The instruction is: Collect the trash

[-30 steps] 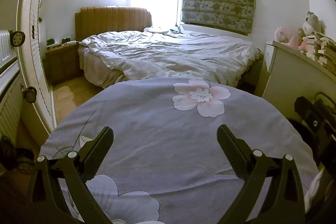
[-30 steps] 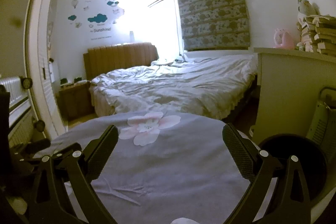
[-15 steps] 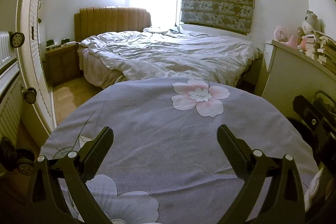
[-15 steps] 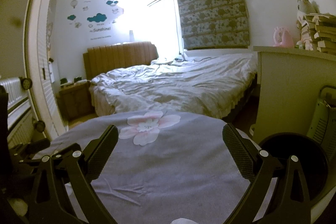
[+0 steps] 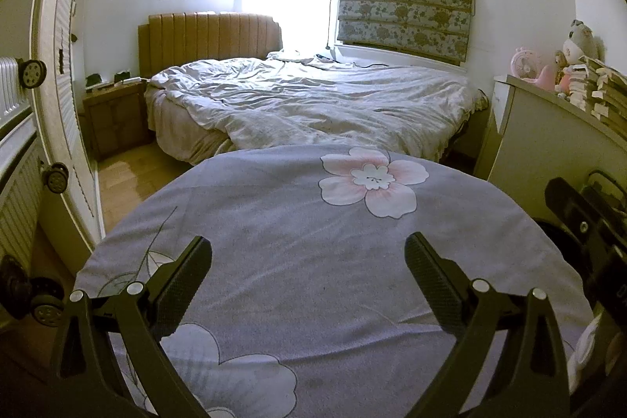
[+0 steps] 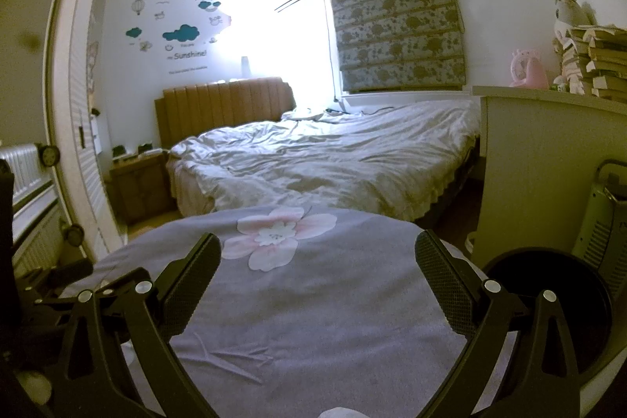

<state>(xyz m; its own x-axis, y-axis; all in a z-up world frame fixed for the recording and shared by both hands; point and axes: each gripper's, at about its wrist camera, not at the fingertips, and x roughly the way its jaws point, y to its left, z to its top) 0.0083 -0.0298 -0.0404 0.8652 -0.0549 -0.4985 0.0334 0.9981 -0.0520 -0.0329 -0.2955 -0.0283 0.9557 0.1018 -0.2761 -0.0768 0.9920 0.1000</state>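
Two grippers are in view, and you hold nothing in either. Your left gripper (image 5: pixel 307 271) has its jaws spread wide above the grey flowered tablecloth (image 5: pixel 313 241); your right gripper (image 6: pixel 317 271) stands the same, wide and empty, over the same cloth.

Trash is scarcely visible. A small white crumpled scrap (image 6: pixel 337 412) lies at the bottom edge of the right wrist view, on the cloth, below and behind the fingertips and roughly centred between the jaws. More white material (image 5: pixel 588 343) shows at the cloth's right edge in the left wrist view, beside the dark body of your other tool. Whether these are one item or two cannot be told, nor can any long axis: both are cut off by the frame.

The dark round bin (image 6: pixel 548 296) sits low to the right of the table, just beside your right gripper and well apart from the left.

Judgement: the right hand is nearer both scrap and bin. The scrap lies back toward you, not ahead, so you would need to draw back and tip the jaws down before closing. The far cloth shows no trash.
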